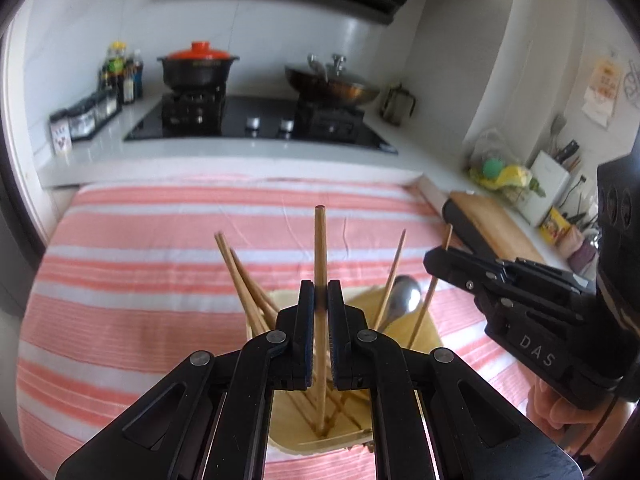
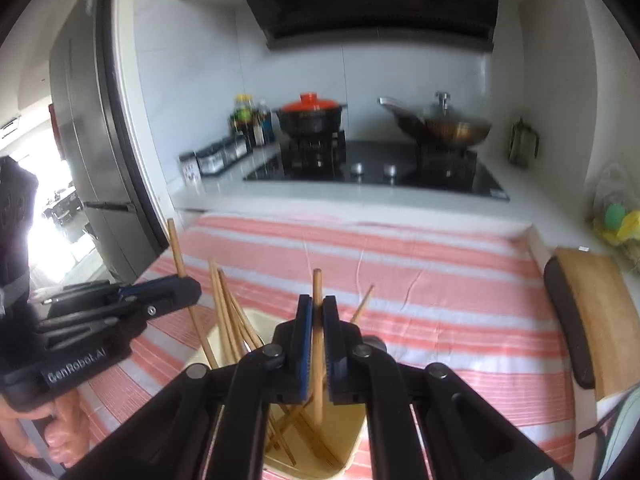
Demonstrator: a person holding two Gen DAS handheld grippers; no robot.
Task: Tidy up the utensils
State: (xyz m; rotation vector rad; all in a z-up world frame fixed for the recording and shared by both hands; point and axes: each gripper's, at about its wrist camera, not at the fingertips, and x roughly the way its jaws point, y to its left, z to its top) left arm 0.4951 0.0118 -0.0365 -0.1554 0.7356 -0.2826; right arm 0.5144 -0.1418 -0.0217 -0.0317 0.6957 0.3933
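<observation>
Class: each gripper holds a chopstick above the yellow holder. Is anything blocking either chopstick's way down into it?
Nothing visible blocks them. The left gripper and right gripper each hold a chopstick whose lower end already sits inside the holder, among other chopsticks.

You are working over a woven cloth, pink and white striped, matt, lightly creased. Your left gripper and right gripper are matt black plastic with bare metal pivot pins. The chopstick at centre frame is plain unvarnished wood, as are the rest in the holder, which looks like smooth pale yellow plastic. The spoon is polished metal. At upper centre, the hob is glossy black glass; the cutting board at right is smooth wood.
</observation>
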